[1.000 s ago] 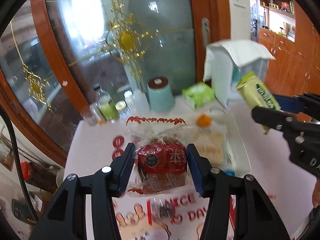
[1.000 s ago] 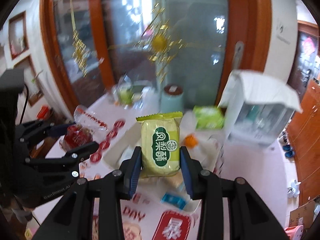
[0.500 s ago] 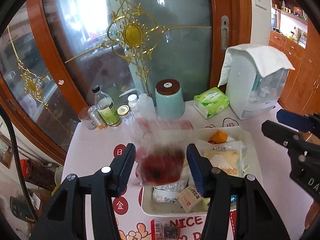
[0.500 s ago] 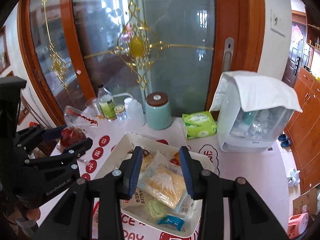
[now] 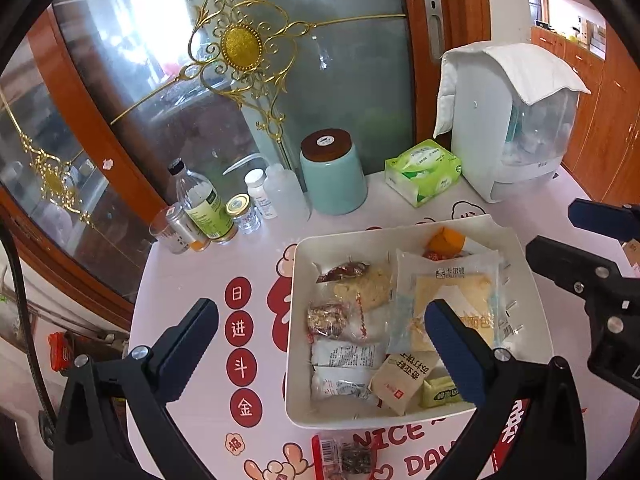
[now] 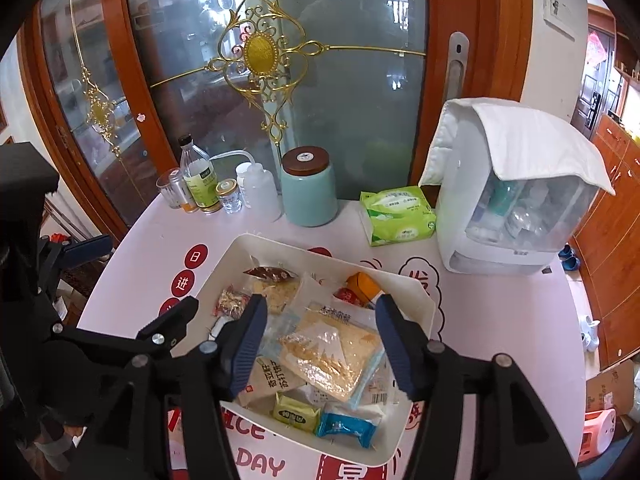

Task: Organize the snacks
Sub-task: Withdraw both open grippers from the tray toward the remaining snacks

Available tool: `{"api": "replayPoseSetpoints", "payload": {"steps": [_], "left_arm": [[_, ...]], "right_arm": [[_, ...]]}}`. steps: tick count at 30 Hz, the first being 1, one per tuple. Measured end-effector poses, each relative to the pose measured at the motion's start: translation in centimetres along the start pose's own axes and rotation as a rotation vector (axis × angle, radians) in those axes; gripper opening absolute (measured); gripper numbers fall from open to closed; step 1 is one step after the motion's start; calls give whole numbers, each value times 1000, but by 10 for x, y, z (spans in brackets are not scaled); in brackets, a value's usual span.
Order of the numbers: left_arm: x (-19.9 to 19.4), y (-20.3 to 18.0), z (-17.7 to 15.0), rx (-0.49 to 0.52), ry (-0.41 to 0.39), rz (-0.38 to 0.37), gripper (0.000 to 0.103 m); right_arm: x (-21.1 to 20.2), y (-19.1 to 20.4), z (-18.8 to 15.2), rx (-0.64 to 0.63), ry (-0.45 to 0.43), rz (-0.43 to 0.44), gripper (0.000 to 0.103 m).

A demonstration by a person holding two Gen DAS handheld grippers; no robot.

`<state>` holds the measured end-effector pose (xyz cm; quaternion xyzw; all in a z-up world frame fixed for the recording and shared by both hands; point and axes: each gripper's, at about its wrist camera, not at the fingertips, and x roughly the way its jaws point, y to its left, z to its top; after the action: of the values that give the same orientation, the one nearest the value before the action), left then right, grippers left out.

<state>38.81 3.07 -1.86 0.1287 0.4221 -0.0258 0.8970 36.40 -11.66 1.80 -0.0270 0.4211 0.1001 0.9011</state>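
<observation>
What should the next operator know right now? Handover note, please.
Left tongs: opening, nothing between the pads, over the left part of the white rectangular plastic tray.
Right tongs: opening, nothing gripped, above the clear-wrapped yellow cake pack in the tray.
Done: tray holds many snacks, including the small green-yellow wrapped biscuit and the blue wrapped candy at its near end.
Left: one small clear packet with a red label lies on the pink printed tablecloth in front of the tray; it probably goes in next.
</observation>
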Motion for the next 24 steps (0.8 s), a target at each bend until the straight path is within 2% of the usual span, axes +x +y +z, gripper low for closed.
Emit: {"api": "replayPoseSetpoints", "payload": {"steps": [14, 24], "left_arm": [[-25, 6, -25, -66, 16, -26, 103], [-68, 1, -75, -96, 2, -57, 103]], "right_arm": [[-16, -7, -30, -17, 23, 0, 61], [-31, -27, -89, -20, 69, 45, 62]]}}
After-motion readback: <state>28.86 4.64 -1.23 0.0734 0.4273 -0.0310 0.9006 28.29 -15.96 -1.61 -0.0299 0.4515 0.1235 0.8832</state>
